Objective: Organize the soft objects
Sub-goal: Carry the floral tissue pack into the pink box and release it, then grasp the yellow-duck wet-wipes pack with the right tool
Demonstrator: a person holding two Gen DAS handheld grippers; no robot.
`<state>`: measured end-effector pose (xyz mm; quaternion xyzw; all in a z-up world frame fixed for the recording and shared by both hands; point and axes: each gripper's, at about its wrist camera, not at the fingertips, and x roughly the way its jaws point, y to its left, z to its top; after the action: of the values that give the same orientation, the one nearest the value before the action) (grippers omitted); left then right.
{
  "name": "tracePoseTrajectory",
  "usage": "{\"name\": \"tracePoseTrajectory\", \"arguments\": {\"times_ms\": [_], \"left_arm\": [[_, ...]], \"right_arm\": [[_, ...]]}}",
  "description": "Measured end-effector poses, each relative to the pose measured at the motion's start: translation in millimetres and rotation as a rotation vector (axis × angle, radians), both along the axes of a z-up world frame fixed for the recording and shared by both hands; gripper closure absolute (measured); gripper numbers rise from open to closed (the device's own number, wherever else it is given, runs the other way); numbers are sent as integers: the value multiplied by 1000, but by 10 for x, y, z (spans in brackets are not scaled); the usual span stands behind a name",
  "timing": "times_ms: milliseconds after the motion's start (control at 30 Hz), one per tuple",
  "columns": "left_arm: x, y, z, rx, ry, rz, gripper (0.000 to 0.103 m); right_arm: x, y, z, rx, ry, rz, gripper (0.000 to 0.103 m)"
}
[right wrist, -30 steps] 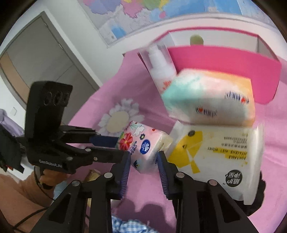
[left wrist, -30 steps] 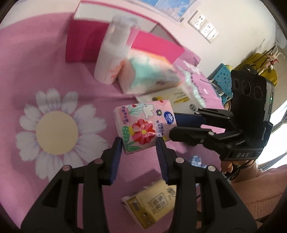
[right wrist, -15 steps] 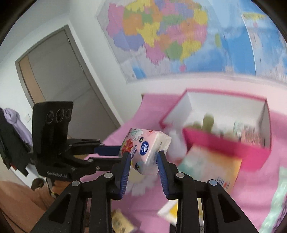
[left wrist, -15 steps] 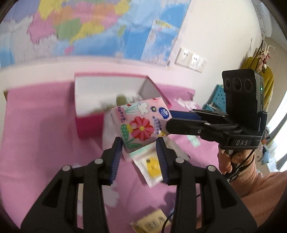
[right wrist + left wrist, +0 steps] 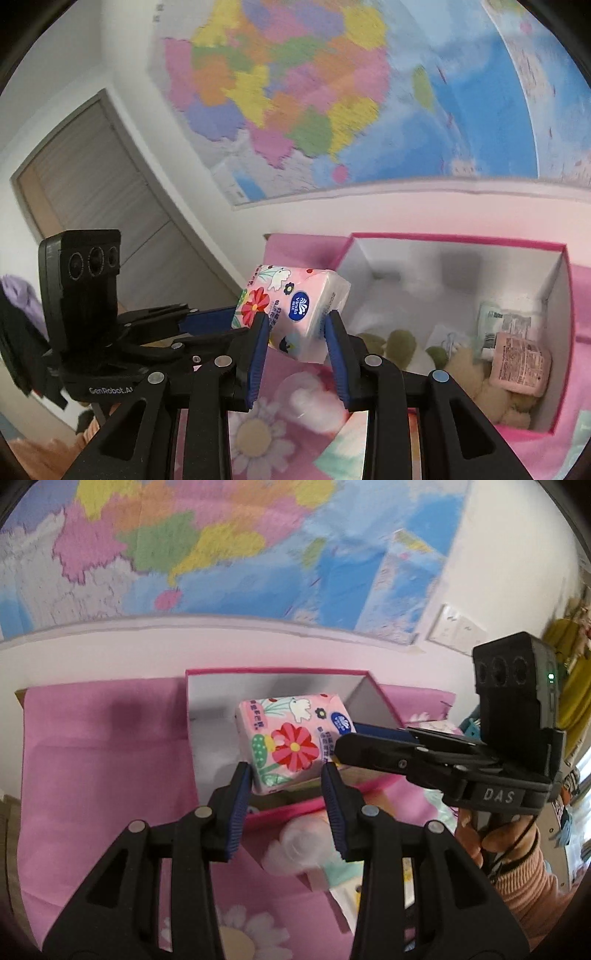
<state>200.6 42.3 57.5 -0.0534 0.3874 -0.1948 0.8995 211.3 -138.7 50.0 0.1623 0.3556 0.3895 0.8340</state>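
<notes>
Left gripper (image 5: 286, 775) and right gripper (image 5: 297, 325) both clamped on floral tissue pack (image 5: 293, 740), one at each end, pack held in air over near-left corner of open pink box (image 5: 557, 288) on pink cloth (image 5: 96, 746).

Each claw is black plastic with ribbed blue pads (image 5: 238, 805) and silver screws: the left claw (image 5: 287, 794), the right claw (image 5: 296, 345). White lettering marks their bodies. A ribbed pink sleeve (image 5: 524, 890) covers the wrist, with a black cable alongside.

Both grippers, right (image 5: 295, 332) and left (image 5: 225, 321), clamp floral tissue pack (image 5: 291, 310) above pink box's (image 5: 557, 280) left edge.
</notes>
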Motion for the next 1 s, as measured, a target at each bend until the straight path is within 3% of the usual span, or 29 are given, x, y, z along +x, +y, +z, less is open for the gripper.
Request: {"name": "tracePoseTrajectory", "arguments": {"times_ms": [300, 533, 833, 1000], "left_arm": [[481, 39, -363, -7, 113, 55, 63], [514, 22, -425, 48, 99, 127, 63], [1, 259, -263, -2, -21, 138, 63], [-486, 336, -174, -61, -83, 64, 60]], "right_arm": [[498, 109, -362, -48, 104, -50, 69], [621, 177, -497, -103, 123, -88, 56], [160, -151, -307, -55, 62, -72, 54], [-250, -417, -136, -49, 7, -62, 48]]}}
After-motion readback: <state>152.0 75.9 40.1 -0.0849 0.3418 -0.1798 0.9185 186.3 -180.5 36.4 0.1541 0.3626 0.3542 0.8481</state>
